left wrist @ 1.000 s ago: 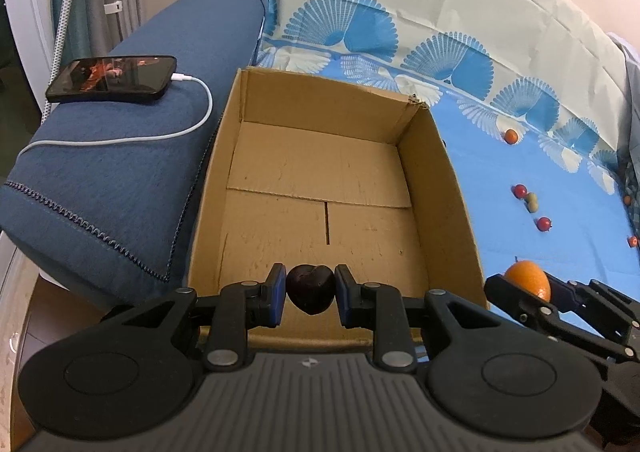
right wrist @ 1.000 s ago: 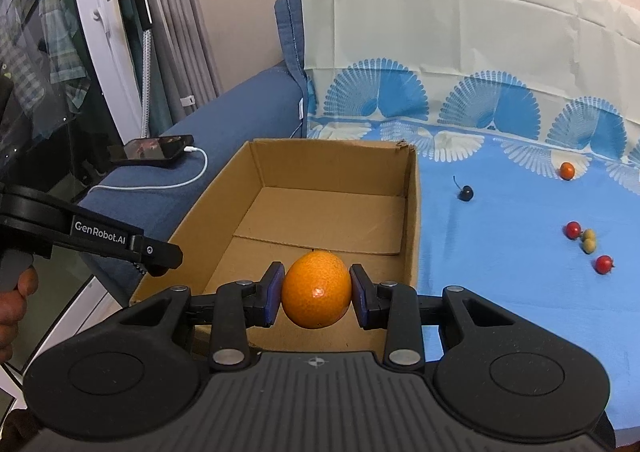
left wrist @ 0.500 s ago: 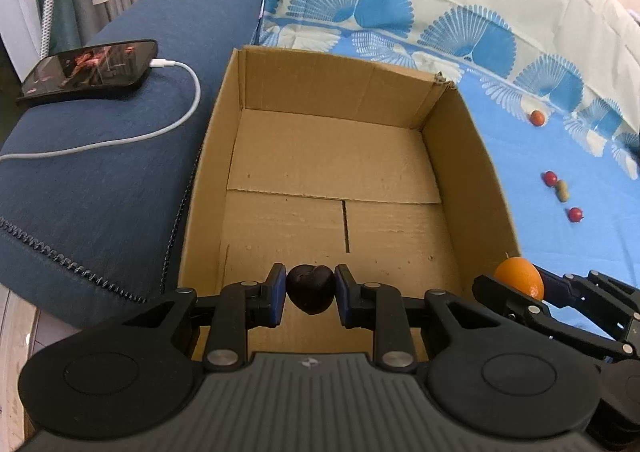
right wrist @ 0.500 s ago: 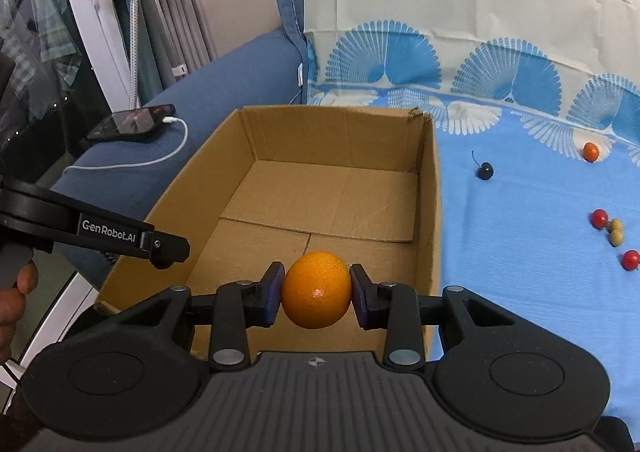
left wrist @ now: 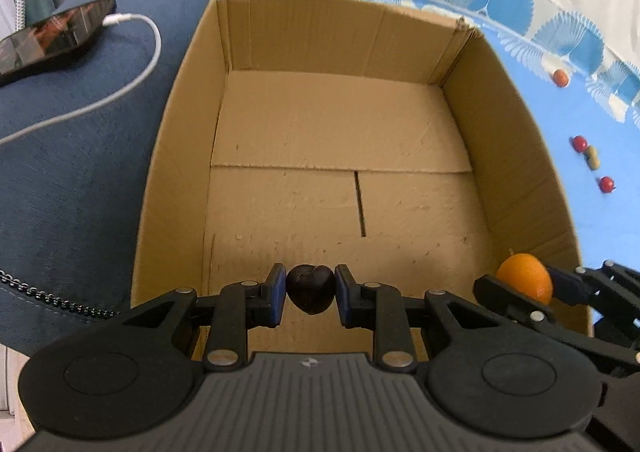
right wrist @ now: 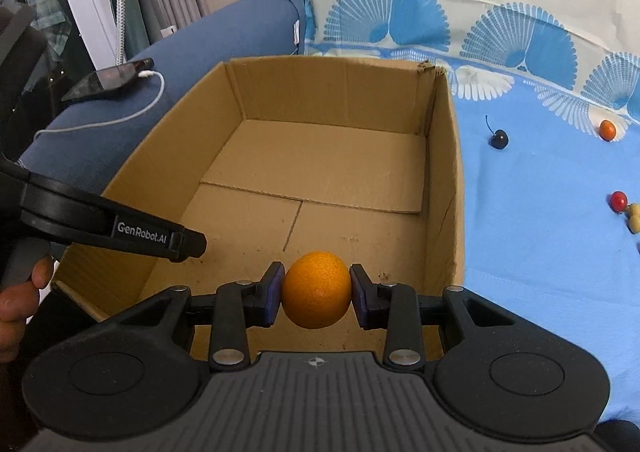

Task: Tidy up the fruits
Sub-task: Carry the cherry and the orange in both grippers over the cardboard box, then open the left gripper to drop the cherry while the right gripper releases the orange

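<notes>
Cardboard box [left wrist: 188, 155] floor lies at 12 o'clock below both grippers; we pinch a cherry [left wrist: 311, 289] left, an orange [right wrist: 317, 289] right.

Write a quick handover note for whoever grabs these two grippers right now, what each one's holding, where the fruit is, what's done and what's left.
Left gripper: shut on a dark cherry, held above the near end of the cardboard box.
Right gripper: shut on an orange, also over the near end of the box, toward its right wall.
Done: both fruits picked up and brought to the box. Nothing lies in the box yet.
Left: release both into the box, then collect what is on the blue sheet: a stemmed dark cherry, a small orange fruit, two small red fruits and a yellowish one between them.
</notes>
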### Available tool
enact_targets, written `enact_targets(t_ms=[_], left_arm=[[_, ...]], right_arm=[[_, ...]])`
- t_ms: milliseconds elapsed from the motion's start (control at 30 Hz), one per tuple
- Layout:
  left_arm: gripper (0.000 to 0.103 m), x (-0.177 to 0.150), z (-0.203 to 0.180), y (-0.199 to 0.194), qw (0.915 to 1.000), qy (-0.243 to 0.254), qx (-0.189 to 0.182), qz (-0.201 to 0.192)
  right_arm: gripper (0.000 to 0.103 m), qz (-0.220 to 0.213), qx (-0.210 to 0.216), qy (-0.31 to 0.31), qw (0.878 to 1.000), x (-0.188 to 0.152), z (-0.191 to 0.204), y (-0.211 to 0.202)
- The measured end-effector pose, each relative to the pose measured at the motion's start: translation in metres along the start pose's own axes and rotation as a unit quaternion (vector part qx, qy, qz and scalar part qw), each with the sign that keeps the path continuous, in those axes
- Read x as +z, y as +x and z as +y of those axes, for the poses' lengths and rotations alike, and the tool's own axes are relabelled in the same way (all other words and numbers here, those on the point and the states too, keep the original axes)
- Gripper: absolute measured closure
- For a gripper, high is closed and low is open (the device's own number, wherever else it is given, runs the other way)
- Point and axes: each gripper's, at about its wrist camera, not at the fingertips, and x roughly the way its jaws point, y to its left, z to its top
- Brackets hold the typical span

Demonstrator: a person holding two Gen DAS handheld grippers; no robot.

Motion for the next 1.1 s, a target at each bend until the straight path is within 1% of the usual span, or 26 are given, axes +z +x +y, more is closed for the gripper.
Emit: enact_targets(t_ms=[300,1100], left_arm=[[0.074,-0.004,0.006,0.021,0.9996,0.002,0.014,0.024],[0.074,-0.007,0.001,0.031,0.9992,0.01,0.021,0.034]], right_arm=[[0.066,0.01,-0.016,-0.003,1.0,-0.003,-0.006,0.013],[0.066,0.002,-0.032,-0.023,0.999,-0.003,-0.002,0.018]])
